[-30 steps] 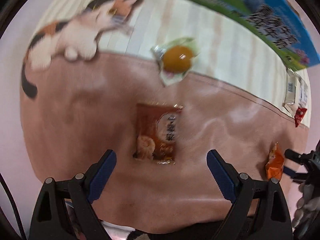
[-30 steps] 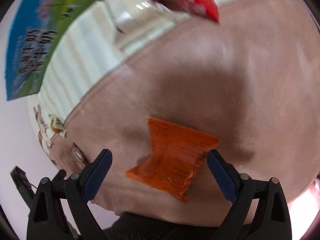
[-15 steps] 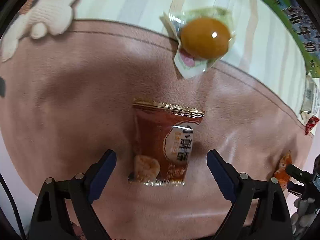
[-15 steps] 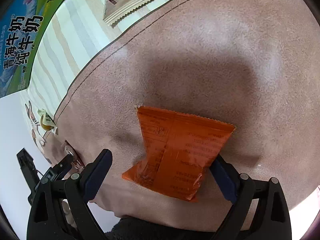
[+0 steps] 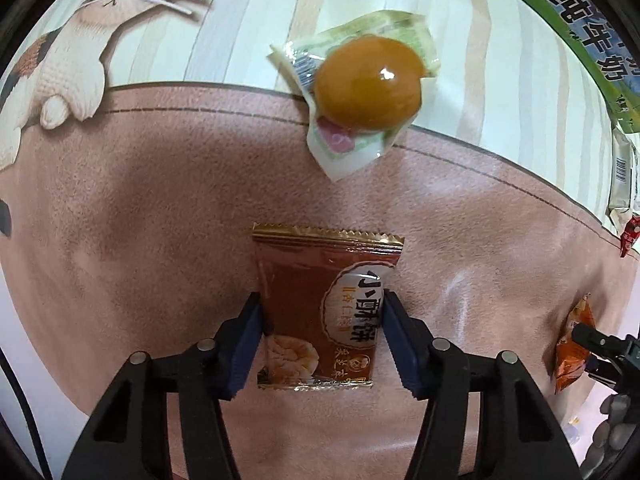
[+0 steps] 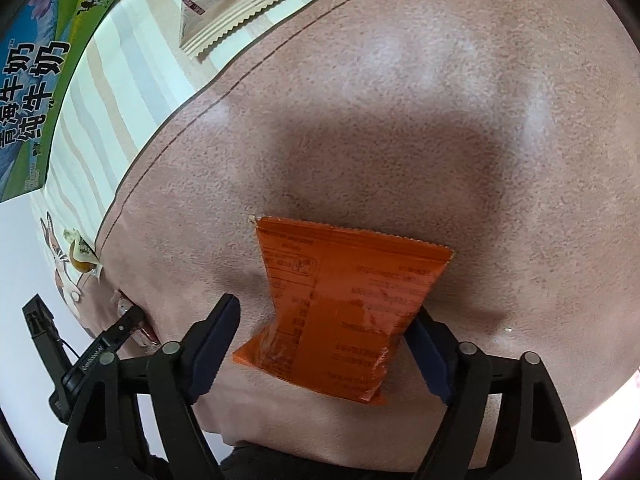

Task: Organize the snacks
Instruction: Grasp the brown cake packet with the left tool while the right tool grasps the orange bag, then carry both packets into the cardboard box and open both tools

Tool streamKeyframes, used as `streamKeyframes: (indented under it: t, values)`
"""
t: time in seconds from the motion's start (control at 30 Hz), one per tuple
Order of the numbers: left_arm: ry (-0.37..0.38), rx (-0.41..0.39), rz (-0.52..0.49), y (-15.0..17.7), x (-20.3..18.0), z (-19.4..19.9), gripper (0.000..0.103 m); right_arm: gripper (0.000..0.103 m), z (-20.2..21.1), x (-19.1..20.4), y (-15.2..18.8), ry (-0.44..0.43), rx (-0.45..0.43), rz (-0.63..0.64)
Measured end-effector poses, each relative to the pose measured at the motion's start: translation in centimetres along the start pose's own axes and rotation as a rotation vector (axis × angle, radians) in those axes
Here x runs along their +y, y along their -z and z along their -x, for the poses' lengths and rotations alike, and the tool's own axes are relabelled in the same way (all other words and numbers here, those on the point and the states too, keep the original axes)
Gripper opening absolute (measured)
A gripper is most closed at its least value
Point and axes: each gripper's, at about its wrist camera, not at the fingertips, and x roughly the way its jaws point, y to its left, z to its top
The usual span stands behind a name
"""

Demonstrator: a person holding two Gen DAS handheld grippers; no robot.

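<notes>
packet (image 5: 320, 312) brown, glossy, gold crimped edge, lying flat.

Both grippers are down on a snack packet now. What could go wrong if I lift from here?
1. The left gripper has just been closing and now pinches the brown biscuit packet by its sides; the foil may buckle or the biscuit crack.
2. The right gripper has just been closing, but a gap remains between one of its fingers and the orange packet; lifting now could drop it.
</notes>
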Motion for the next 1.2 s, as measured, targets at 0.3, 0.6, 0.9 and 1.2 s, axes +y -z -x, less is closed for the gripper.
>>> streamKeyframes:
  t: [0.3, 0.6, 0.9, 1.2]
  values:
    - [0.0, -0.011, -0.016, 0.5, -0.2, 0.5, 0.054, 0.058, 0.2, -0.4, 0.3, -0.018, -0.02, 0.018]
    - [0.008, -0.016, -0.019, 0.2, -1.0, 0.7, 0.054, 0.056, 0.1, -0.1, 0.6, -0.029, -0.032, 0.018]
    - [0.08, -0.066, -0.08, -0.2, -2.7, 5.7, 0.054, 0.051, 1.6, -0.2, 0.7, -0.072, -0.05, 0.024]
    - [0.273, -0.221, -0.188, -2.0, -7.4, 17.3, 0.054, 0.051, 8.8, 4.4, 0.2, -0.225, -0.157, 0.138]
